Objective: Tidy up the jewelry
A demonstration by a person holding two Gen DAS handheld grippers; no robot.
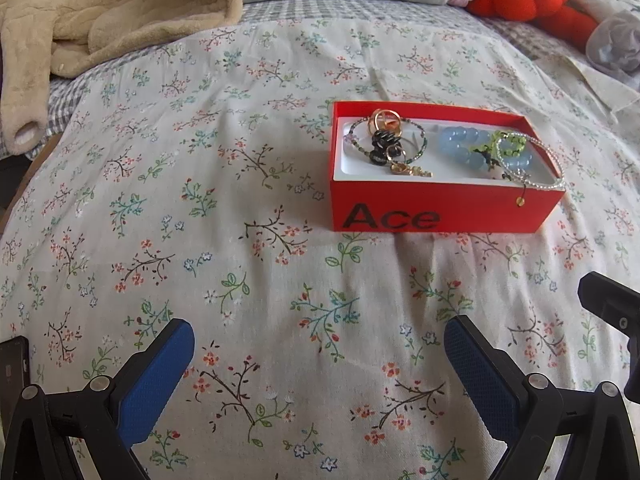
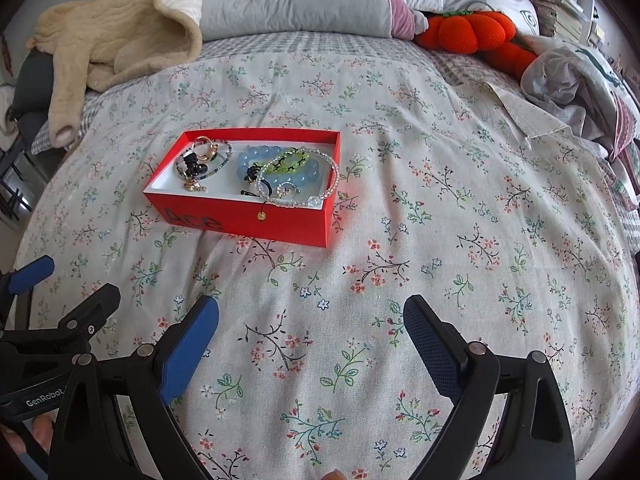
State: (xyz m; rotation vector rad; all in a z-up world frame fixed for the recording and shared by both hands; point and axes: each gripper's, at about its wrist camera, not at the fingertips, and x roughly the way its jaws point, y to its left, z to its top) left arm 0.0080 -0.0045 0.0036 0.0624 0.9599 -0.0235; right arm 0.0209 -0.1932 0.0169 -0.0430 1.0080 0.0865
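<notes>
Nearest the lens, the left gripper (image 1: pixel 318 354) hangs with its ribbed blue pads (image 1: pixel 160 380) spread wide and nothing between them, and the right gripper (image 2: pixel 312 338) stands parted and empty the same way, both low over the floral bedspread (image 1: pixel 240 208), a soft, faintly creased cotton that probably serves as a cushioned work surface. On it, well ahead of both grippers, sits the red box (image 1: pixel 440 210), a stiff cardboard tray with a white lining and "Ace" printed on its side; its walls keep the jewelry together. Inside lie the blue bead bracelet (image 1: pixel 460 142), smooth and rounded, and the clear bead bracelet (image 1: pixel 554 178) draped over the rim, with gold rings (image 1: pixel 386 118) at the far left.
</notes>
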